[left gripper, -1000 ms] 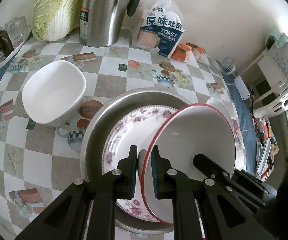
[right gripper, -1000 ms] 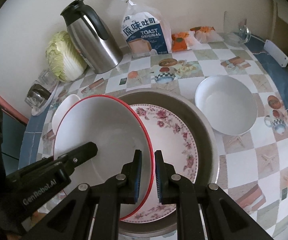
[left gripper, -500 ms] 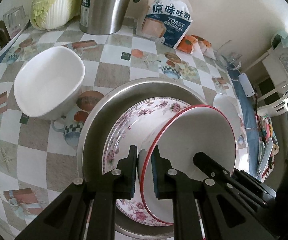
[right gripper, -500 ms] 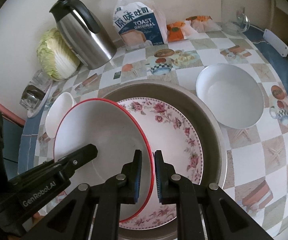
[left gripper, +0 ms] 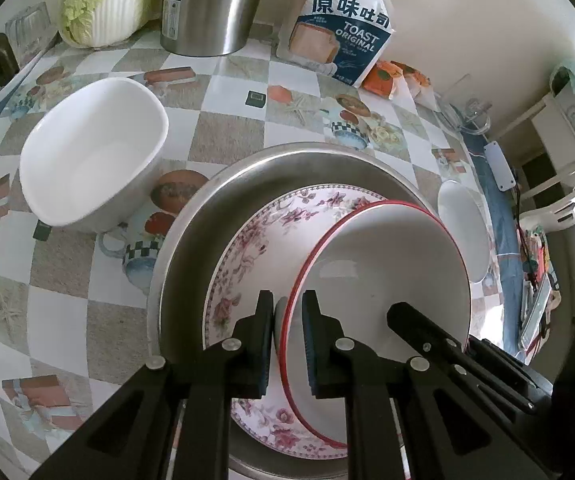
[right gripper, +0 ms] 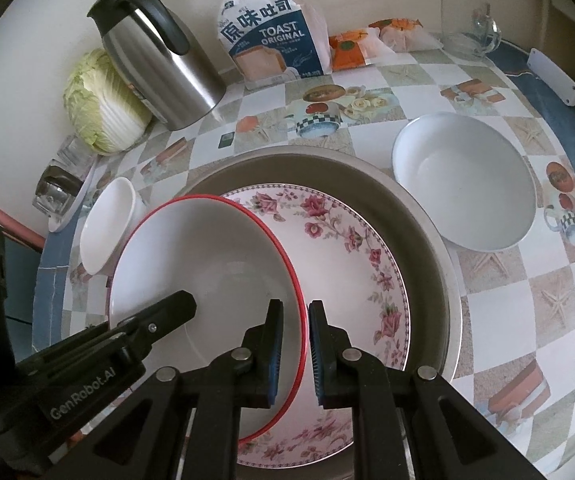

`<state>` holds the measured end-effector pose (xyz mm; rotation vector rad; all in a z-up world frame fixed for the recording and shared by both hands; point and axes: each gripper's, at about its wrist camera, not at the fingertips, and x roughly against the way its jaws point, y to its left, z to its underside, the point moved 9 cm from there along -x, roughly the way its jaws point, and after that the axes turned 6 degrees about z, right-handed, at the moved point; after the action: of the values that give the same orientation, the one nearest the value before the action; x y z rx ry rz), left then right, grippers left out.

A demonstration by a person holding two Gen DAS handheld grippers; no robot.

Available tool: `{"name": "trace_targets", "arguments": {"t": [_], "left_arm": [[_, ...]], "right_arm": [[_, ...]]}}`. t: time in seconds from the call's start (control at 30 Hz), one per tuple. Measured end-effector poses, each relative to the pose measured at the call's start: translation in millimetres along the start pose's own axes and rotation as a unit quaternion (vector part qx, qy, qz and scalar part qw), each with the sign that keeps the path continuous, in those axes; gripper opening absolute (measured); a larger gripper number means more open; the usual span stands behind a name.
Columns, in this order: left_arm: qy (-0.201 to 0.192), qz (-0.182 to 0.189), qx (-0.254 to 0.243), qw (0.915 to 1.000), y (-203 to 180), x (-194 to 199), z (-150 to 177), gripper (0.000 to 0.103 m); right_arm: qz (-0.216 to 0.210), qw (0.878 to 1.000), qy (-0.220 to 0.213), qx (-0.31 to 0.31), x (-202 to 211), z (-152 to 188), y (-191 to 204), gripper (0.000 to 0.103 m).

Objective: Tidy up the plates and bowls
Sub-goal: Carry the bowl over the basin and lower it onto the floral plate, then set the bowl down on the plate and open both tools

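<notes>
A red-rimmed white bowl [left gripper: 383, 276] [right gripper: 203, 272] is held over a floral plate [left gripper: 255, 248] [right gripper: 351, 248] that lies in a large metal pan [left gripper: 215, 216] [right gripper: 419, 216]. My left gripper [left gripper: 287, 312] is shut on the bowl's left rim. My right gripper [right gripper: 295, 316] straddles the opposite rim with a small gap at the jaws. A squarish white bowl [left gripper: 87, 152] [right gripper: 105, 228] stands left of the pan. A round white bowl [right gripper: 463, 184] [left gripper: 463, 232] stands to its right.
A steel thermos [right gripper: 159, 60], a cabbage [right gripper: 99, 104], a toast bag [right gripper: 271, 40], orange snack packs [right gripper: 351, 48] and a glass mug [right gripper: 471, 28] stand along the back wall. Glasses on a tray [right gripper: 59, 184] are at the left edge.
Both grippers and the red-rimmed bowl have sunk closer to the floral plate. The right gripper's jaws stand slightly wider on the rim.
</notes>
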<state>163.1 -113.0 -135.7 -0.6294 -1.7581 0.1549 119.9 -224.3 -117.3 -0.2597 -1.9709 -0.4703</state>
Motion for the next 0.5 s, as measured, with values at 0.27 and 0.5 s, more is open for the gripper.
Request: {"name": "trace_targets", "arguments": {"t": [0.27, 0.5], "left_arm": [[0.002, 0.002, 0.004, 1.0000, 0.2, -3.4, 0.7, 0.013], [0.002, 0.005, 0.006, 1.0000, -1.1, -5.3, -0.6, 0.013]], "right_arm": [[-0.002, 1.000, 0.005, -0.006, -3.1, 0.2, -2.7, 0.016], [-0.008, 1.000, 0.006, -0.014, -4.3, -0.4, -5.7, 0.017]]}}
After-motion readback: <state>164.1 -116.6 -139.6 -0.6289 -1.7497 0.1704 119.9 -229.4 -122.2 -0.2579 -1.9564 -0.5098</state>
